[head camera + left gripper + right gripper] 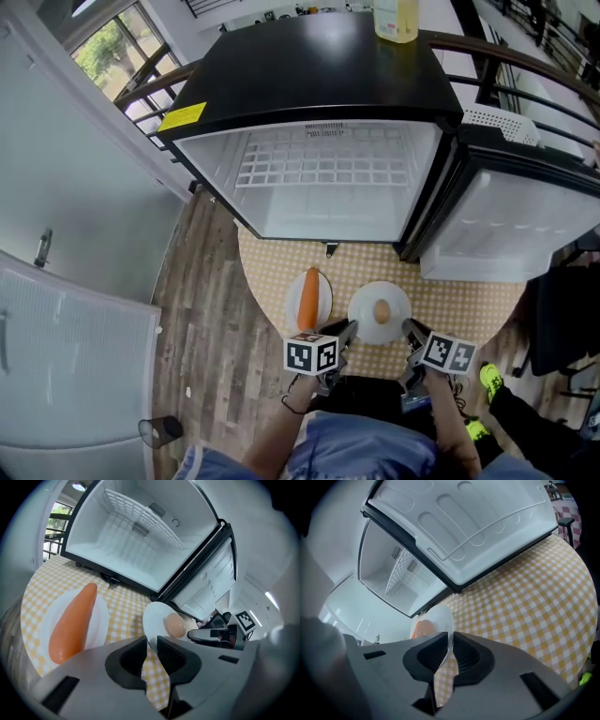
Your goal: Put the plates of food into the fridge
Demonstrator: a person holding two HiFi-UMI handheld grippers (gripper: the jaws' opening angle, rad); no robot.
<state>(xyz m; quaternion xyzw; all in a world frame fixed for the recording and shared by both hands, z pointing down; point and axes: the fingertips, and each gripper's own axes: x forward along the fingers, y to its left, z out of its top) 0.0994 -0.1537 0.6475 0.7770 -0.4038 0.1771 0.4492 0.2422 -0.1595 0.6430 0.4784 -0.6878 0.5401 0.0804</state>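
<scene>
The left tool (347, 330) is pinching the left rim of the egg plate (365, 302), its jaws nearly together with the thin white edge pressed between the pads. The right tool (411, 329) is doing the same on the opposite rim, its jaws also narrowed down onto the edge. The plate is hanging between the two tools, and a single egg (382, 310) is sitting at its centre. It is staying over the round bench (459, 302), which is wearing a yellow check cover, just in front of the fridge (309, 75). Whether the plate's base is touching the cover is not clear. Just to its left the carrot plate (324, 284) is lying flat on the bench, close beside the egg plate but apart from it. A carrot (307, 297) is lying lengthwise across it, pointing toward the fridge. The fridge is standing at the back of the bench with its door (511, 220) swung wide to the right, showing a bare white inside with one wire shelf (319, 161). A yellowish bottle (397, 19) is standing on the fridge's black top. Both tools are pointing forward and down toward the fridge opening.
</scene>
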